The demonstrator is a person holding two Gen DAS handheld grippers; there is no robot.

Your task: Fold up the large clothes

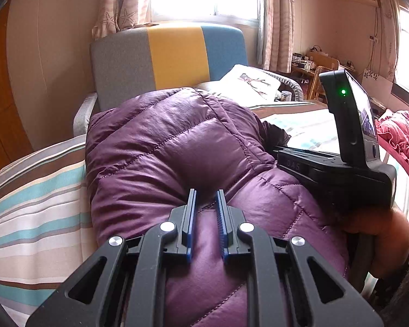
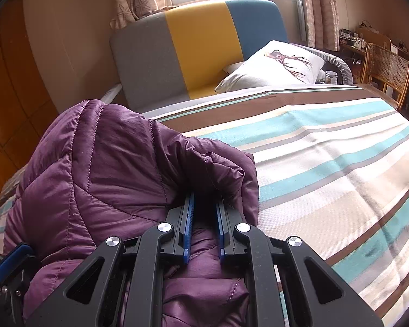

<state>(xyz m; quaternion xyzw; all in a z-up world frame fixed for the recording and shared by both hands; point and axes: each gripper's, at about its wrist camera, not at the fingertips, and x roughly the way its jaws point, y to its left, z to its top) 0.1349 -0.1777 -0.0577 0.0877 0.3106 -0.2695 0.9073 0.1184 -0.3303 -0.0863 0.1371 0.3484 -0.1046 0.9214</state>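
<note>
A purple quilted down jacket (image 1: pixel 177 150) lies bunched on the striped bed. My left gripper (image 1: pixel 206 194) is shut on a fold of the jacket, its blue pads pinching the fabric. My right gripper (image 2: pixel 205 199) is shut on the jacket (image 2: pixel 95 169) too, gripping a bunched edge near its right side. The right gripper's body with its camera (image 1: pixel 351 125) shows in the left wrist view, just right of the jacket. Part of the left gripper (image 2: pixel 11 267) shows at the lower left of the right wrist view.
The striped bedspread (image 2: pixel 327 163) stretches to the right. A grey, yellow and blue headboard (image 1: pixel 171 57) and a white pillow (image 2: pixel 275 65) are at the far end. A red ruffled garment (image 1: pixel 400 136) lies at the right. A rattan chair (image 2: pixel 387 68) stands beyond the bed.
</note>
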